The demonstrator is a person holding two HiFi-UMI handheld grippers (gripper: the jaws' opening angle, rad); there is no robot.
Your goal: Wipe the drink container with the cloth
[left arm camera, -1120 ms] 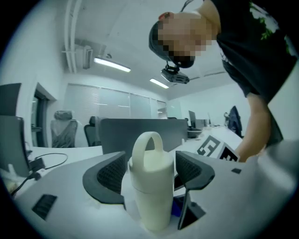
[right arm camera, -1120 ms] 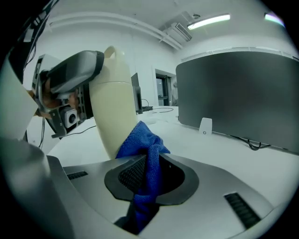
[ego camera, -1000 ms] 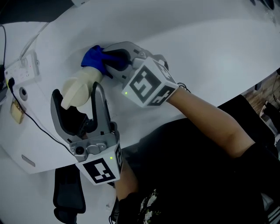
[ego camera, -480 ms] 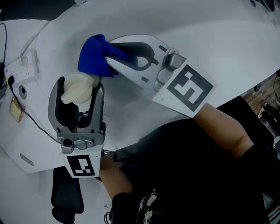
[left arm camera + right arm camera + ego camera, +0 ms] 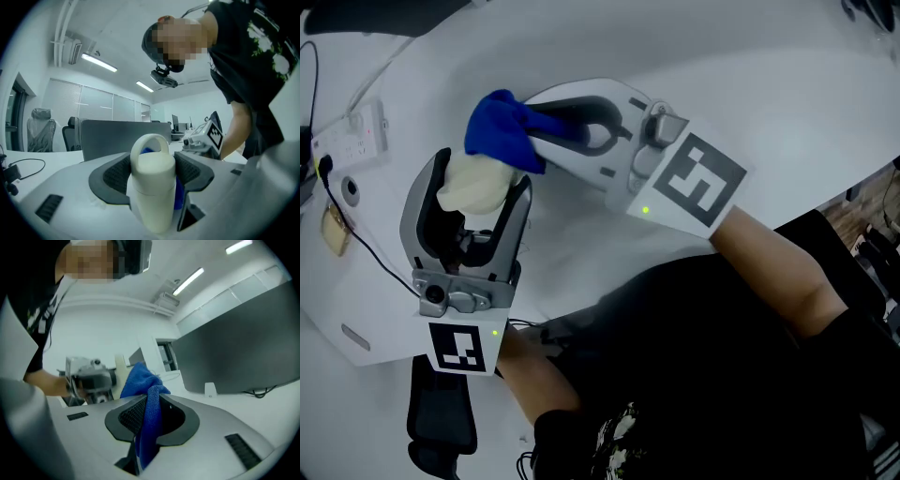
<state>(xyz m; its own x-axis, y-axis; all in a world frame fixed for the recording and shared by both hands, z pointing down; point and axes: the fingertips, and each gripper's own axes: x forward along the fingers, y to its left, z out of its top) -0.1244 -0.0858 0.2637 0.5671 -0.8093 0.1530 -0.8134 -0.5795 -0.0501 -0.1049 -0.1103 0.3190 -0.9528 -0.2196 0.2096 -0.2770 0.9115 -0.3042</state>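
Note:
A cream drink container (image 5: 473,185) with a loop handle stands between the jaws of my left gripper (image 5: 480,174), whose pads press on its sides. In the left gripper view the container (image 5: 152,187) fills the middle and hides most of the gap between the jaws. My right gripper (image 5: 534,122) is shut on a bunched blue cloth (image 5: 499,131). The cloth rests against the container's upper right side. Seen from the right gripper view, the cloth (image 5: 145,394) hangs out of the closed jaws, with the left gripper (image 5: 89,378) just beyond it.
Both grippers are over a white table (image 5: 750,84). A white power strip (image 5: 349,141) and a black cable (image 5: 366,253) lie at its left edge. A black office chair (image 5: 441,431) stands below the table's near edge.
My right gripper has lifted and swung round with the cloth, from the table up to the container's top. The left gripper has shifted left and turned, with the container still in it.

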